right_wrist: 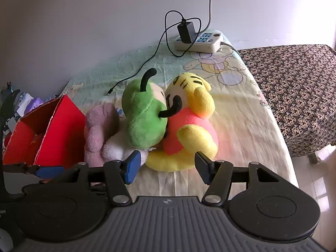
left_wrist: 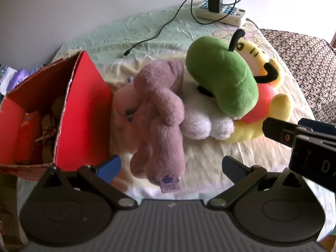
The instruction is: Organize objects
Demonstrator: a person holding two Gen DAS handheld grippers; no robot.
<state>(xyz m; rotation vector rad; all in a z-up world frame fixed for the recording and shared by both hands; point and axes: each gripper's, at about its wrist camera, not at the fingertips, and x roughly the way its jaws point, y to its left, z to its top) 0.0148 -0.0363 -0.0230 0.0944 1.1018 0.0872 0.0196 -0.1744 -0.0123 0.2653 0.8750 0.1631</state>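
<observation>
Left wrist view: left gripper (left_wrist: pixel 171 166), jaws wide, nothing held; mauve plush bear (left_wrist: pixel 159 113), fuzzy, labelled, lying between them on the bed (left_wrist: pixel 210 153) beside red box (left_wrist: pixel 84 113). Right wrist view: right gripper (right_wrist: pixel 166 168), jaws wide, empty, before yellow plush (right_wrist: pixel 189 126) with pink belly, touching green plush (right_wrist: pixel 145 113)

A plain white wall (right_wrist: pixel 84 21) backs the table's pale cartoon-print cloth (right_wrist: pixel 241 109), a white power strip (right_wrist: pixel 199 41) with black charger (right_wrist: pixel 185 31) sits at twelve o'clock, a brown patterned bedspread (right_wrist: pixel 294 88) lies at three, glossy floor tiles (right_wrist: pixel 315 178) catching daylight.
</observation>
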